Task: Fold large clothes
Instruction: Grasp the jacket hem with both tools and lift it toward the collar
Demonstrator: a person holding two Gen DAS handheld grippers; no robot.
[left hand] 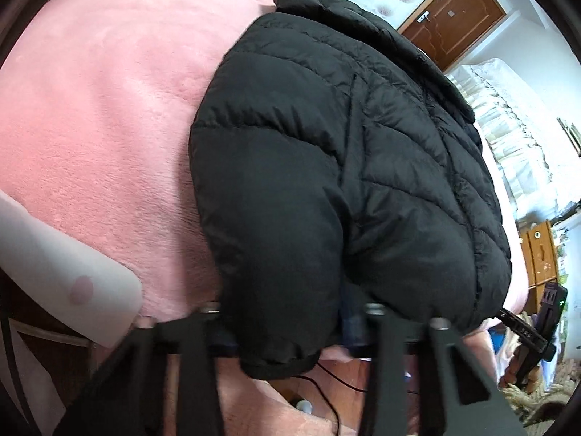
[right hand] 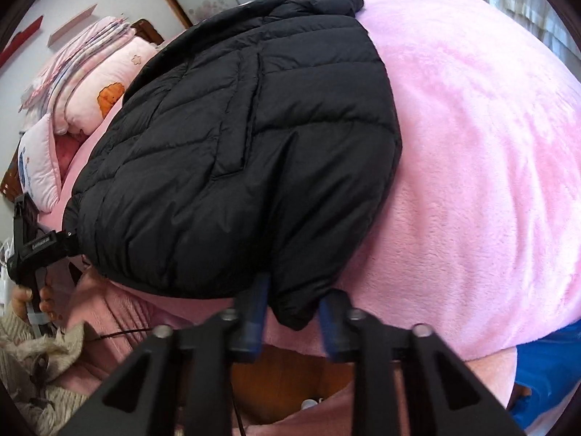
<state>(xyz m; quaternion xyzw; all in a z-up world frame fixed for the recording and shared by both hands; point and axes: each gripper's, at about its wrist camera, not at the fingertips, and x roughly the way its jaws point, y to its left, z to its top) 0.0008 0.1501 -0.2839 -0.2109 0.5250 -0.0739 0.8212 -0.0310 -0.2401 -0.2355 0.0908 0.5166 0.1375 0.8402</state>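
- pink fleece blanket covers the bed and fills most of both wrist views; its nap is smooth and its near edge hangs over the side of the bed.
- black quilted puffer jacket lies flat on the blanket, collar at the far end, hem at the near edge of the bed; in the right wrist view the same jacket lies with its collar up toward the stacked bedding.
- folded pink quilts and pillows are piled at the head of the bed, beyond the jacket's far side in the right wrist view.
- brown wooden door stands in the room's far wall, past the jacket's collar.
- left sleeve cuff droops over the bed's edge and sits between the fingers of the left gripper; the fingers stand fairly close on either side of it, but the puffy cloth hides the pads, so i cannot tell whether they press it.
- right gripper has its blue-padded fingers drawn in against the other cuff, pinching the hanging tip of the sleeve.
- in the right wrist view the left gripper's body shows at the jacket's far hem corner, held by a hand.
- thin dark cable runs across the floor below the bed edge.
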